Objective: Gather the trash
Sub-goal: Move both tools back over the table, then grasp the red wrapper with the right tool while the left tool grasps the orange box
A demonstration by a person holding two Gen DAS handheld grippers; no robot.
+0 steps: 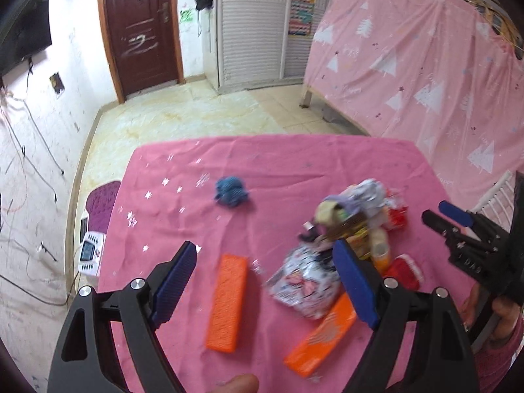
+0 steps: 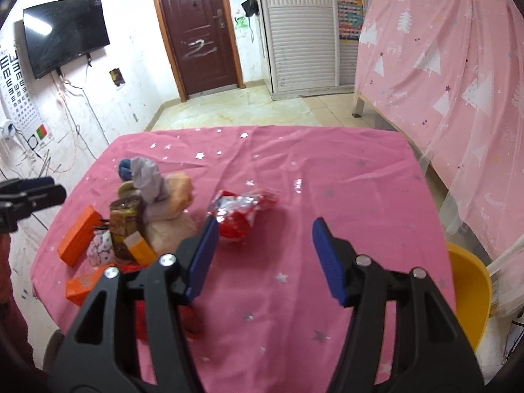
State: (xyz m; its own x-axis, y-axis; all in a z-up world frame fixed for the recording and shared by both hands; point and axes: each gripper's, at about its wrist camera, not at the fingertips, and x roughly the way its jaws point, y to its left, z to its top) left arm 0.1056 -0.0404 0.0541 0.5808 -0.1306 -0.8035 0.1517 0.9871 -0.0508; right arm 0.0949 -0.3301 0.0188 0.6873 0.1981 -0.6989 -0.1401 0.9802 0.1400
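Trash lies on a table under a pink cloth [image 1: 294, 157]. My left gripper [image 1: 265, 281] is open above an orange box [image 1: 227, 301] and a crumpled white-and-pink wrapper [image 1: 304, 285], touching neither. A second orange box [image 1: 322, 337] lies nearer me. A heap of wrappers and packets [image 1: 357, 216] sits to the right, with a blue crumpled wad [image 1: 231, 191] farther back. My right gripper [image 2: 265, 258] is open with nothing between its fingers. A red foil wrapper [image 2: 242, 213] lies just ahead of its left finger, and the heap [image 2: 154, 203] is to its left.
A yellow chair [image 2: 468, 291] stands at the table's right edge. A pink curtain [image 2: 458, 82] hangs on the right. A purple stool [image 1: 103, 206] and a white device [image 1: 91, 253] are on the floor at the left. A person's hand [image 1: 491, 311] holds the right gripper.
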